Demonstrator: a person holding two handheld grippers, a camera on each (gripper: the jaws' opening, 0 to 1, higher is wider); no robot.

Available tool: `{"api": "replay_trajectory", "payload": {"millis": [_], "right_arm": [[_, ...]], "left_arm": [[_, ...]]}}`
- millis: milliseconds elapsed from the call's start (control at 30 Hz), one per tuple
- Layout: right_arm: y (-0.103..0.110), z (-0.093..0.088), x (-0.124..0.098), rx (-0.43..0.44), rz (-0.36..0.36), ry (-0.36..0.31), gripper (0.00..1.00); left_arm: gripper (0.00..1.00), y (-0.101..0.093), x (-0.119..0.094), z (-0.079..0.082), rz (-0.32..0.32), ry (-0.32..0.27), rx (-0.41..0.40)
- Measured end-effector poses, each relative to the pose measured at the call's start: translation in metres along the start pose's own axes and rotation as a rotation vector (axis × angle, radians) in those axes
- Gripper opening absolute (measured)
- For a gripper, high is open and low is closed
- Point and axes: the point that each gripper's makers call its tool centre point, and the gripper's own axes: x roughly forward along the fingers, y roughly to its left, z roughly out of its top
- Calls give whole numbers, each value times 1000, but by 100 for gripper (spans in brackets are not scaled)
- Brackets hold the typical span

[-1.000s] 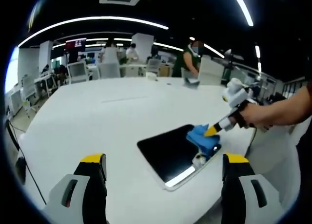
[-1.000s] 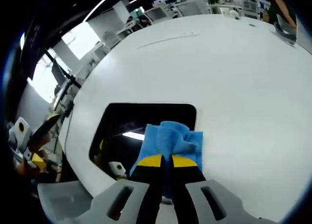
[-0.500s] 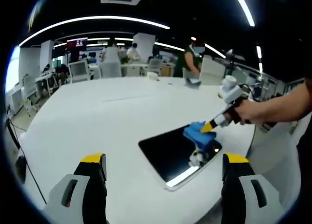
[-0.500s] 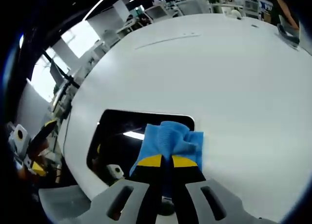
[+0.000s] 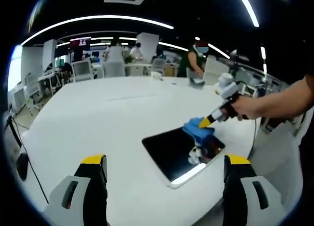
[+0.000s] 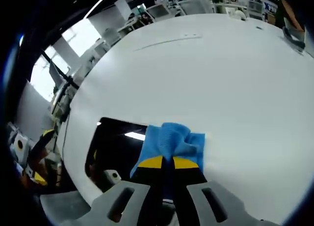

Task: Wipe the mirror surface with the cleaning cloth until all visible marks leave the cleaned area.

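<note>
In the left gripper view, our left gripper (image 5: 164, 186) hovers spread and empty, the mirror (image 5: 179, 152) ahead of it on the table (image 5: 98, 118), the cloth (image 5: 197, 127) at its far corner. In the right gripper view, our right gripper (image 6: 163, 163) pinches the cloth (image 6: 171, 142) on the mirror (image 6: 115, 147) edge. We see no marks; wiping looks nearly finished.

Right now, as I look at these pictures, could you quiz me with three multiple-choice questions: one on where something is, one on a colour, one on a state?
1. Where does the mirror lie?
A. flat on the white table
B. on a wall
C. on a chair

2. What colour is the cloth?
A. red
B. blue
C. green

3. The right hand-held gripper is:
A. wide open
B. shut on the cloth
C. holding a bottle

Answers: 1 A, table surface surrounds it; 2 B, plainly blue; 3 B, its yellow tips pinch the cloth.
</note>
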Motion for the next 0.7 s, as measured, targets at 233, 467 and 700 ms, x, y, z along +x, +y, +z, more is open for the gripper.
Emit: {"api": "replay_trajectory", "payload": {"millis": [233,467,700], "right_arm": [[-6,12,8,2,1,3,1],[-7,18,12,-3,-2,8,1],[-5,19,11,1,2,8,1]], "left_arm": [[99,0,-1,0,4,-1,-4],[99,0,-1,0,5,-2,-4],[99,3,0,-1,10,4,-7]]}}
